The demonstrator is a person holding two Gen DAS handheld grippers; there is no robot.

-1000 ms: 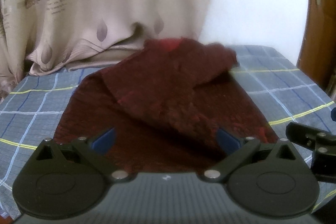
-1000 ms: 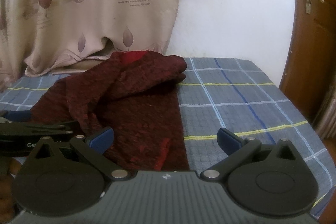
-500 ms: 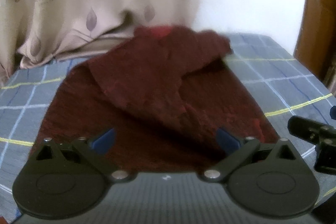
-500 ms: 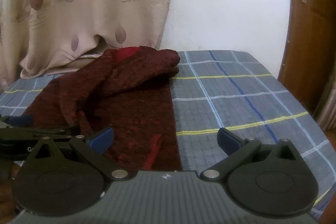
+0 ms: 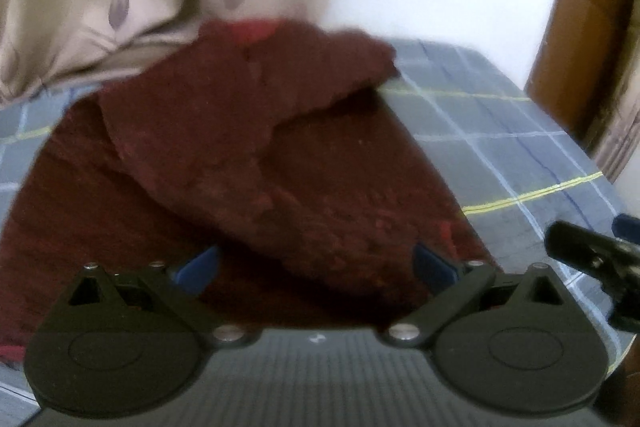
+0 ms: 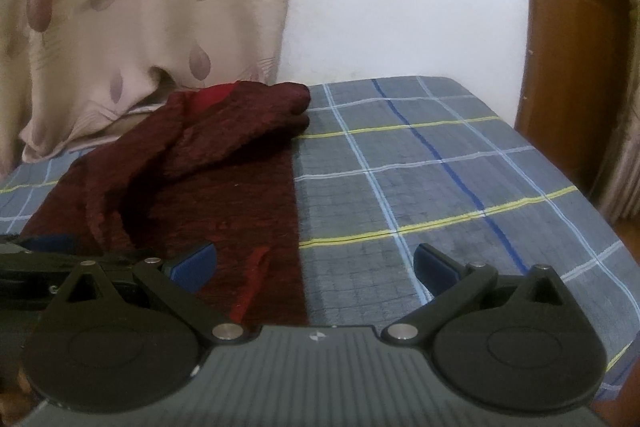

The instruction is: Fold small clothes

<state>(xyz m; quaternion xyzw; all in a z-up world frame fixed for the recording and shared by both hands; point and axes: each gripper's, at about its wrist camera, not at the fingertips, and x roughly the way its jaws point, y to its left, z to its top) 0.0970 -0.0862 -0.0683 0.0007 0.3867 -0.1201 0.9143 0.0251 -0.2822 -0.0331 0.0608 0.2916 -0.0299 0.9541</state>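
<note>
A dark maroon knitted garment (image 5: 248,163) lies on the bed with one side flap folded diagonally across its body; a red collar patch (image 5: 252,29) shows at its far end. My left gripper (image 5: 316,265) hovers open over the garment's near hem, nothing between its blue pads. In the right wrist view the same garment (image 6: 208,179) fills the left half of the bed, a red strip (image 6: 250,285) at its near edge. My right gripper (image 6: 314,263) stands open above the garment's right edge and the bedsheet. The right gripper's tip (image 5: 588,247) shows at the left wrist view's right edge.
A grey checked bedsheet (image 6: 440,187) with blue and yellow lines covers the bed. A beige leaf-print curtain (image 6: 140,27) hangs behind the garment. White wall and a brown wooden door (image 6: 580,47) stand at the right. The left gripper's body (image 6: 48,263) sits at left.
Both grippers have drifted forward and lower toward the garment, which looms larger. The garment itself lies as before, and both stay open.
</note>
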